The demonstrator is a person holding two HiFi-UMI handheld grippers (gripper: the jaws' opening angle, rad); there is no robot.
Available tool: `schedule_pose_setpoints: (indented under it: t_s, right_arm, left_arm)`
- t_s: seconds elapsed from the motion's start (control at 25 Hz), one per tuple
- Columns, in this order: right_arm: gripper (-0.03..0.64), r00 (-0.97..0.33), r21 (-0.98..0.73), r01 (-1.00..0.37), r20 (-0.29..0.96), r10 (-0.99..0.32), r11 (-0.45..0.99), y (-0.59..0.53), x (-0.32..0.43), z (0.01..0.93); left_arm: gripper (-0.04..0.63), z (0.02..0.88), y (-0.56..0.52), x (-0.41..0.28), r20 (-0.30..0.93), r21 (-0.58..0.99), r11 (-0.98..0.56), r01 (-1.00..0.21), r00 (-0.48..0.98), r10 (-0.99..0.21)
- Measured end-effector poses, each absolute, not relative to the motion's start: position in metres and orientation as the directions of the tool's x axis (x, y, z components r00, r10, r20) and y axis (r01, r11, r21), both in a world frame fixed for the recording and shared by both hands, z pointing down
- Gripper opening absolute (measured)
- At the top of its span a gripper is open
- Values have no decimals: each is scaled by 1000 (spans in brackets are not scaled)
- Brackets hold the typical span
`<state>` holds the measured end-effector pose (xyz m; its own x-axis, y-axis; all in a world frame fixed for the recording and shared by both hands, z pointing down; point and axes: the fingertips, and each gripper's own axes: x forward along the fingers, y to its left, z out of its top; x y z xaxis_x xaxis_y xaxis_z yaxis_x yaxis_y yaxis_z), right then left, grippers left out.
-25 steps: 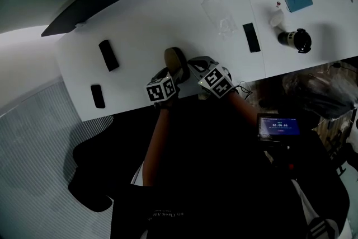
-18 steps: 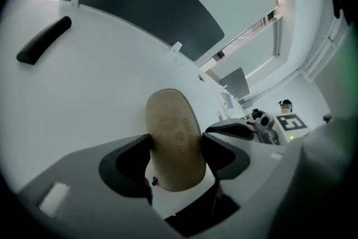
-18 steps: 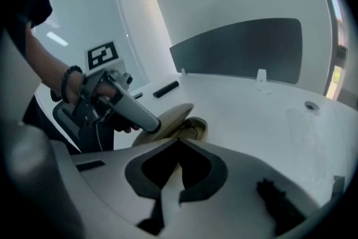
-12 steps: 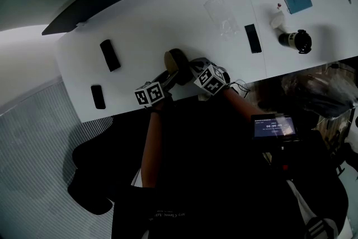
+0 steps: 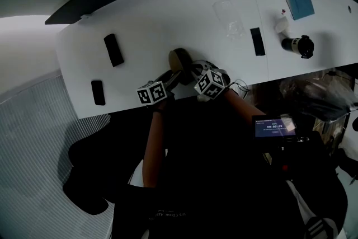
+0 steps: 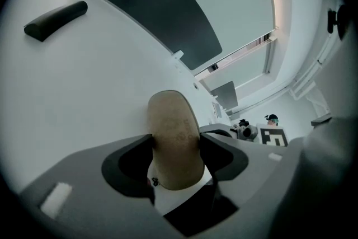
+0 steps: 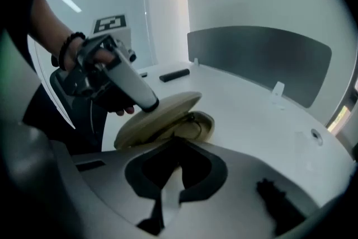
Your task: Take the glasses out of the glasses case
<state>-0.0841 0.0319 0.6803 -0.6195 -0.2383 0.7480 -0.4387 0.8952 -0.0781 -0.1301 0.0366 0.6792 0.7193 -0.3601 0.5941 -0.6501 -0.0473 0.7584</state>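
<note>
The white desk point(image 5: 140, 19) carries everything, and near its front edge both tools meet over the tan glasses case point(image 5: 179, 57). The left gripper point(image 6: 174, 145) has the case's lid point(image 6: 170, 115) between its fingers. They are closing, with a pad on either side of the lid, so it stands tipped up and the shell gapes. The right gripper point(image 7: 176, 148) has its fingers pressed together with nothing between them (no use for picking as they stand). The mouth of the case lies just ahead of those fingers. Inside that gap, just beyond the right fingertips, the glasses point(image 7: 193, 123) lie in the lower shell, only a dark rim showing. The step in hand looks like holding the case open. Next, I judge, the right fingers must part, reach into the gap and close on the frame, while the left fingers hold the lid up.
</note>
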Motion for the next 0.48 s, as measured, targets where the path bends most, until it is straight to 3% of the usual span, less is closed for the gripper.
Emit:
schedule_pose_setpoints:
  t_s: [0.16, 0.32, 0.48]
  right_arm:
    - [6, -573, -64, -445, 787, -230, 893, 35, -80, 702]
    - [6, -556, -55, -441, 801, -224, 896, 35, -86, 703]
    - [6, -554, 5, -432, 788, -269, 902, 33, -84, 693]
  left_arm:
    - [279, 673, 37, -138, 560, 789, -34, -614, 740, -374]
    - [281, 667, 33, -167, 647, 695, -33, -719, 644, -408]
    - [360, 641, 17, -153, 688, 610, -114, -784, 596, -415]
